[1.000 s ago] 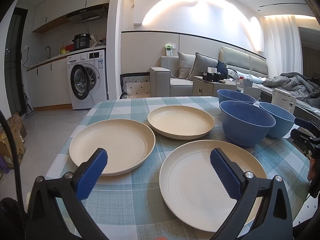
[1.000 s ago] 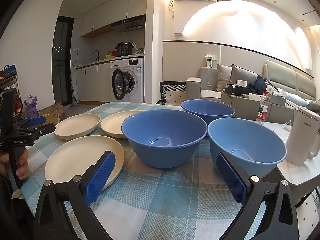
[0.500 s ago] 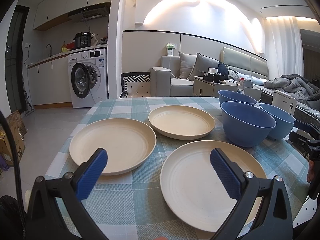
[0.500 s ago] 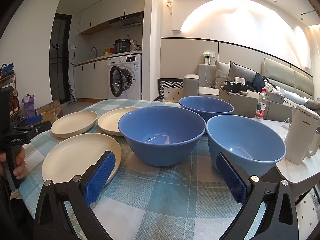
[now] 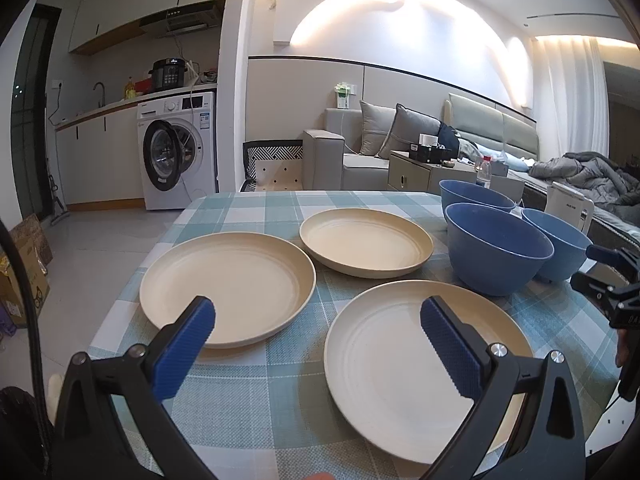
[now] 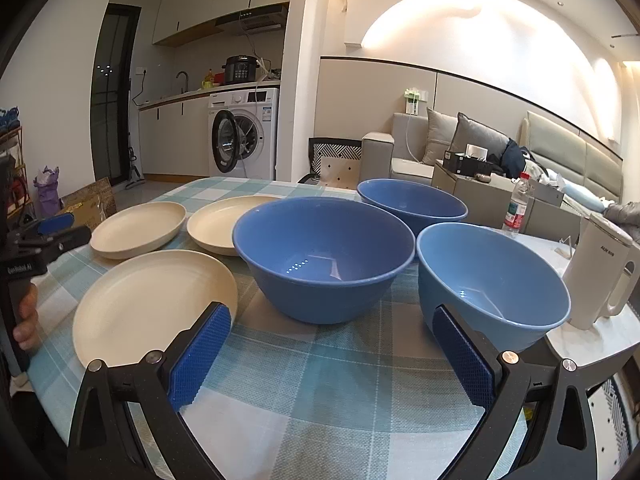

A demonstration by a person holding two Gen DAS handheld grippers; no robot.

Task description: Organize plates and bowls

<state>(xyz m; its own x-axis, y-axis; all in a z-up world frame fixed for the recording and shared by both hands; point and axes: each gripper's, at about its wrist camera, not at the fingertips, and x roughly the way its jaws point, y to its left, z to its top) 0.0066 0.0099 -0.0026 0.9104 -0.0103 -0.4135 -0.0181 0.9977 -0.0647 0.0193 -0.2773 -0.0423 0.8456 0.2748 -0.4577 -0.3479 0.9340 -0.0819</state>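
Three cream plates lie apart on the checked tablecloth: a near plate, a left plate and a far plate. To their right stand three blue bowls: a middle bowl, a right bowl and a far bowl. My left gripper hangs open above the near edges of the near and left plates, holding nothing. My right gripper is open over the cloth in front of the middle and right bowls, also holding nothing.
A white kettle stands at the table's right edge beside the right bowl. Past the table are a plastic bottle, a sofa and a washing machine. A hand holds the left gripper's handle at the table's left.
Both views have shifted slightly; the plates and bowls sit a little lower and farther in frame. Nothing on the table has moved and both grippers stay open.
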